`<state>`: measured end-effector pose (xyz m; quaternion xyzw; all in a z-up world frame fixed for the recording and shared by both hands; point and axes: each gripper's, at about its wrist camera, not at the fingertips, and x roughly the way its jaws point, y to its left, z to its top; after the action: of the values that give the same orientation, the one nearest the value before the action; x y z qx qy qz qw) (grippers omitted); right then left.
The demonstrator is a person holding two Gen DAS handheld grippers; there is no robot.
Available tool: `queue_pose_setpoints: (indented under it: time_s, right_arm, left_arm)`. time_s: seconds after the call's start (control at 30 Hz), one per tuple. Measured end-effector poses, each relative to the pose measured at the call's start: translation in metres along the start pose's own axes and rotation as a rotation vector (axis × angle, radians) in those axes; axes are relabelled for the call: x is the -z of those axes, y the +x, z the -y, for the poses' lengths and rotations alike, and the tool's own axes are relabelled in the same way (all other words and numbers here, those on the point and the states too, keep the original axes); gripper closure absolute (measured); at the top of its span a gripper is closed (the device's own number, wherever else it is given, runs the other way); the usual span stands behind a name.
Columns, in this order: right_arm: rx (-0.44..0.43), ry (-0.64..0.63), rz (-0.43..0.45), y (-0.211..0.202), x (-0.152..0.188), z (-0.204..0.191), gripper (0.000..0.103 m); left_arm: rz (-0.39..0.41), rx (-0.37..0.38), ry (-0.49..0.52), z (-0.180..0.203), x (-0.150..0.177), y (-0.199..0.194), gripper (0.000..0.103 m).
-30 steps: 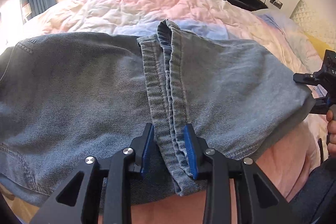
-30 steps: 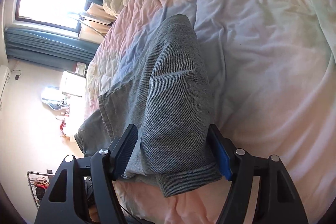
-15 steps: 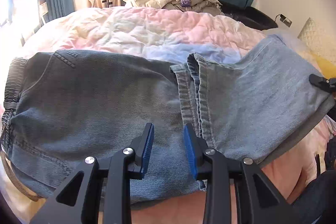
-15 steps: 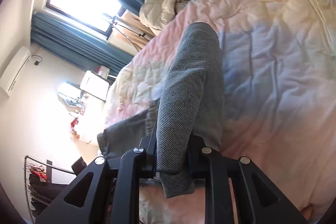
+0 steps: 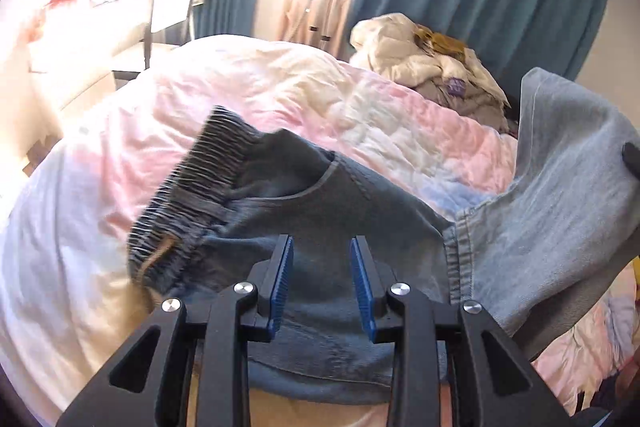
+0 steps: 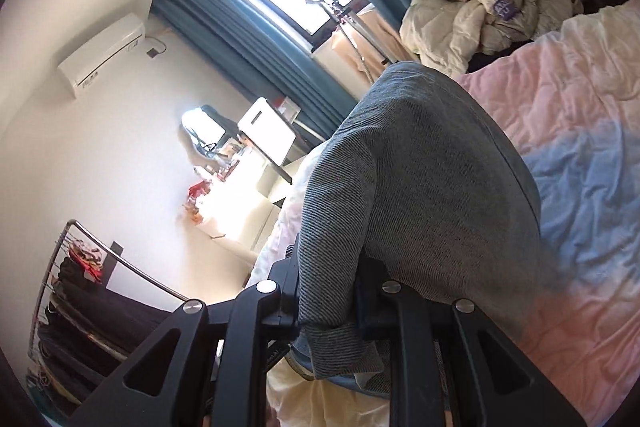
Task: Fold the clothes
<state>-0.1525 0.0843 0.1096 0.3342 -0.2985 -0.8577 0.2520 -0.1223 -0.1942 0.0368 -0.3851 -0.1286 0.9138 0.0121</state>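
One pair of jeans (image 5: 328,203) on bed (image 5: 280,99), one leg lifted at our right. We count two grippers: left gripper (image 5: 322,283) narrow, blue pads apart over denim, grip unclear; right gripper (image 6: 328,291) just closed, clamped on jeans fold. One clothes heap (image 5: 432,67) by curtains.
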Motion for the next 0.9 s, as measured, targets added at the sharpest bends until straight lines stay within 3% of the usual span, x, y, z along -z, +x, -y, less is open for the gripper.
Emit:
queue_pose_setpoints:
  time_s: [0.23, 0.4, 0.53, 0.77, 0.87, 0.9]
  right_arm:
    - [-0.054, -0.153, -0.104, 0.093, 0.033, -0.059, 0.087]
    - [-0.086, -0.263, -0.19, 0.147, 0.082, -0.097, 0.087]
    - [-0.117, -0.269, -0.25, 0.189, 0.119, -0.1, 0.087]
    - [-0.087, -0.373, -0.288, 0.235, 0.173, -0.095, 0.086]
    - [-0.145, -0.336, -0.293, 0.234, 0.169, -0.088, 0.076]
    - [-0.183, -0.325, -0.312, 0.231, 0.166, -0.088, 0.067]
  left_arm:
    - [0.122, -0.035, -0.12, -0.063, -0.012, -0.051, 0.072]
    - [0.203, -0.036, -0.187, -0.093, -0.018, -0.078, 0.072]
    - [0.277, -0.041, -0.231, -0.113, -0.021, -0.102, 0.073]
    - [0.367, -0.001, -0.252, -0.124, -0.02, -0.116, 0.073]
    - [0.384, -0.021, -0.237, -0.123, -0.021, -0.117, 0.073]
    - [0.399, -0.025, -0.234, -0.123, -0.022, -0.12, 0.073]
